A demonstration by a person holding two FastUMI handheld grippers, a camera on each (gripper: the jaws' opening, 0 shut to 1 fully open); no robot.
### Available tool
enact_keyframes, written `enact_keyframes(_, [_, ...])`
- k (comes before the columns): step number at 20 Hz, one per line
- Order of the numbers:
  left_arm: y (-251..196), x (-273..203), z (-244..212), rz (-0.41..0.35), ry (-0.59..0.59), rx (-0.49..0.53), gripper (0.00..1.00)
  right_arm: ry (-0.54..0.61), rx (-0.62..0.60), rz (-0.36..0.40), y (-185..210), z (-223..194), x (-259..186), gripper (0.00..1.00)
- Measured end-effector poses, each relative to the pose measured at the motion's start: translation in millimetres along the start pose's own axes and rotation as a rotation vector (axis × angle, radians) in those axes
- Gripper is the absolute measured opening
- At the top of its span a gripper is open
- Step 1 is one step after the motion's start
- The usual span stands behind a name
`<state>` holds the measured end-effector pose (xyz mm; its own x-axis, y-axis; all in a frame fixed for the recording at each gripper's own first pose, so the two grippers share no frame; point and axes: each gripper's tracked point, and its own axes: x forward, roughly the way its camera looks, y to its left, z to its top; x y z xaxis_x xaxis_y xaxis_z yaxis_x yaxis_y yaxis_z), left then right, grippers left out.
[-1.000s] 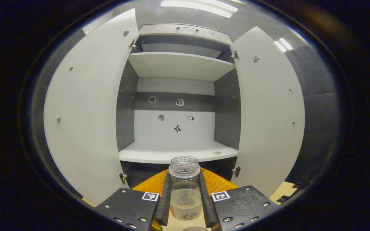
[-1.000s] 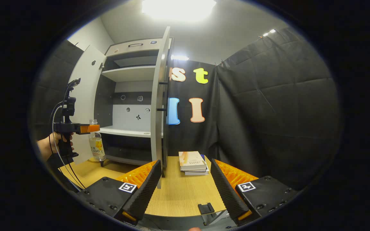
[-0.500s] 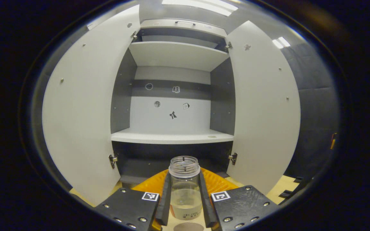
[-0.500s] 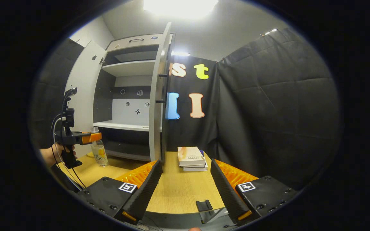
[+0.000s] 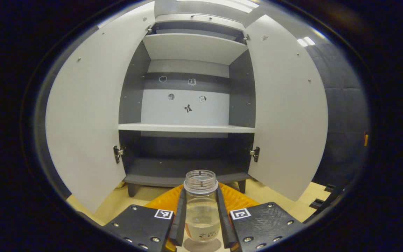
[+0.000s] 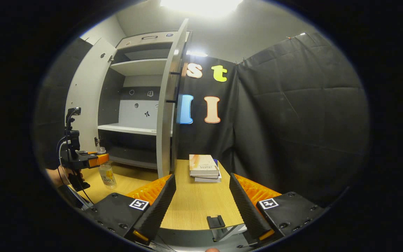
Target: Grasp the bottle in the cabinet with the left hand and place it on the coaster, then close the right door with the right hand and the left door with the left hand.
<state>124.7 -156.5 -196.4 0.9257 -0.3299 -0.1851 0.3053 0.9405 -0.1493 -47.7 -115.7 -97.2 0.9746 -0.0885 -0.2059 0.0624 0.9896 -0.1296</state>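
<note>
The fingers (image 5: 222, 218) of the left gripper (image 5: 201, 224) were clamped on the bottle (image 5: 201, 206), one pad pressed flat to each side just under its threaded, capless neck. Over the last second the bottle had been carried downward: the cabinet's white shelf (image 5: 186, 128), earlier just above and beyond the bottle's mouth, now stood well above it, and the dark bottom compartment had come into sight beyond the fingertips. Directly beneath the bottle, between the two fingers, a dull round patch (image 5: 201, 245) had grown from a sliver into a wider arc; I judged it to be the coaster, so the placing step looked nearly finished.

In the right gripper view the bottle (image 6: 106, 172) hung upright in the left gripper (image 6: 94, 161), its base at or close to the tabletop (image 6: 194, 206), well off to the left of the right gripper (image 6: 201, 199), whose own fingers (image 6: 157, 206) stood spread apart with nothing between them.

Both doors remained wide open: the left door (image 5: 86, 119) and right door (image 5: 285, 112) flanked the fingers on either side. The right door (image 6: 166, 105) appeared edge-on just beyond the right gripper's left finger.

Whether the bottle's base actually touched the patch could not be told, since the fingers and the picture's lower edge cut it off. The patch itself was blurred and only partly seen.
</note>
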Motion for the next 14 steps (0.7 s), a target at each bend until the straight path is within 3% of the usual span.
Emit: enact_keyframes(14, [6, -7, -70, 0.055, 0.070, -0.004, 0.45, 0.041, -0.011, 0.016, 7, -17, 4, 0.98])
